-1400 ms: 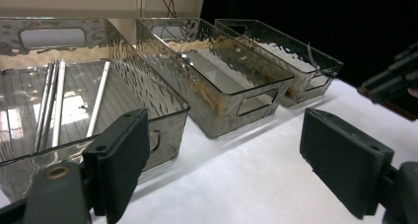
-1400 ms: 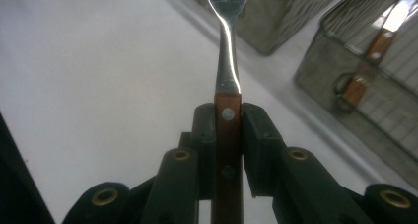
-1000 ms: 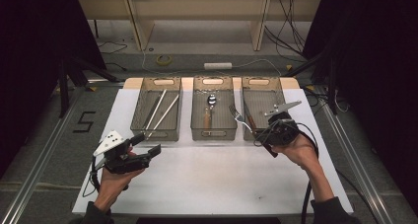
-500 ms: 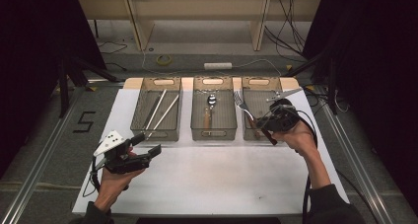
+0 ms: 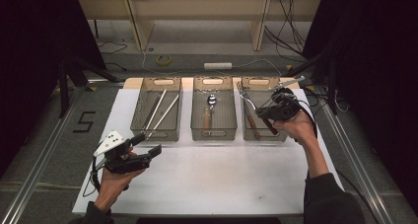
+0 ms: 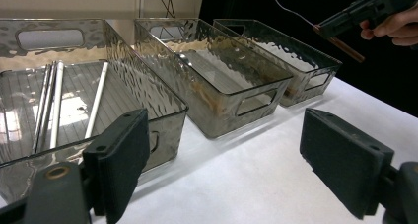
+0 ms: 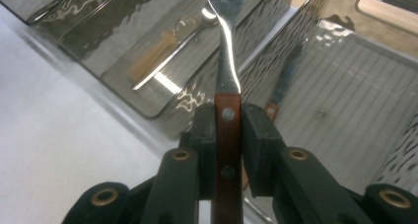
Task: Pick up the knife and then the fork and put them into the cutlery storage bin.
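Now 3 bins (image 5: pixel 215 130); right gripper (image 7: pixel 227 116) clamped on 1 fork (image 7: pixel 226 51); left gripper (image 6: pixel 224 150) apart, empty.

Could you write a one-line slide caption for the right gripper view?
Right gripper clamps a wooden-handled fork above the ribbed clear bins.

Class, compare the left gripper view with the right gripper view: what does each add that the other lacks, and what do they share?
Left gripper view: the open left tool and metal rods in the leftmost bin. Right gripper view: the fork with its shiny neck and handle rivets. Shared: the right tool shut on the fork's brown handle, the middle bin, the white table.
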Demonstrator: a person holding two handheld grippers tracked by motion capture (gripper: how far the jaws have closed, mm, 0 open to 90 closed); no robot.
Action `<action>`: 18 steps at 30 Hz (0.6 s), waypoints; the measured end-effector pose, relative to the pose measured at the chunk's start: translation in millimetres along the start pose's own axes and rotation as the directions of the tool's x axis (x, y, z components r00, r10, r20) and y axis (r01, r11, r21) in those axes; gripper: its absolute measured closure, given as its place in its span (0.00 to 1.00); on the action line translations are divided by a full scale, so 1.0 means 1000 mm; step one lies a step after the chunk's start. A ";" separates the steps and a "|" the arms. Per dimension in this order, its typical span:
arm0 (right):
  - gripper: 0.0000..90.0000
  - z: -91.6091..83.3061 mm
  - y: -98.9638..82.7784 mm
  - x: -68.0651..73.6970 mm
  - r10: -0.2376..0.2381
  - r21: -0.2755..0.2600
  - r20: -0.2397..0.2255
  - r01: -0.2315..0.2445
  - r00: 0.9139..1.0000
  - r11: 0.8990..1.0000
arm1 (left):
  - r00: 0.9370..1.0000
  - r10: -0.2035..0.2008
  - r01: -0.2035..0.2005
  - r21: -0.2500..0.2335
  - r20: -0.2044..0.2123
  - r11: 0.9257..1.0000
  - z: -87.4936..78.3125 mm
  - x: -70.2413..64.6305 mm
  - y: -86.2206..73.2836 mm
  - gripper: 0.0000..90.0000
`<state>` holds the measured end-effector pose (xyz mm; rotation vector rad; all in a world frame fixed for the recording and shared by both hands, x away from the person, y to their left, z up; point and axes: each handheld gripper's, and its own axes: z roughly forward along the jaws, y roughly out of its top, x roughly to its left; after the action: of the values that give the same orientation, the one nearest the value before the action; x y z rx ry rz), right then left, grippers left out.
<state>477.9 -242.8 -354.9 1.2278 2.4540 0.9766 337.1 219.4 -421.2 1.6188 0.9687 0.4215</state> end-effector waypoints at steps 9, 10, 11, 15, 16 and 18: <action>0.86 0.007 0.012 -0.009 0.033 0.007 0.015 -0.033 0.999 0.999 | 1.000 0.002 -0.002 0.001 0.001 1.000 0.000 0.000 0.000 0.21; 0.86 0.008 0.014 -0.011 0.039 0.006 0.018 -0.039 0.999 0.999 | 1.000 0.002 -0.002 0.001 0.001 1.000 0.000 0.000 0.000 0.21; 0.86 0.010 0.015 -0.012 0.043 0.007 0.018 -0.043 0.999 0.999 | 1.000 0.000 0.000 -0.001 0.001 1.000 0.000 0.000 0.000 0.21; 0.86 0.013 0.019 -0.019 0.064 0.006 0.028 -0.064 0.998 0.998 | 1.000 -0.002 0.002 -0.002 0.001 1.000 0.000 0.000 0.000 0.21; 0.86 0.014 0.020 -0.020 0.070 0.006 0.033 -0.070 0.997 0.998 | 1.000 -0.001 0.001 -0.001 0.001 1.000 0.000 0.000 0.000 0.21; 0.86 0.015 0.021 -0.024 0.083 0.007 0.040 -0.083 0.996 0.997 | 1.000 -0.001 0.001 -0.002 0.001 1.000 0.000 0.000 0.000 0.21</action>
<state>512.7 -245.9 -354.6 1.3485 2.3967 0.9547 337.1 219.2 -421.1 1.6163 0.9686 0.4207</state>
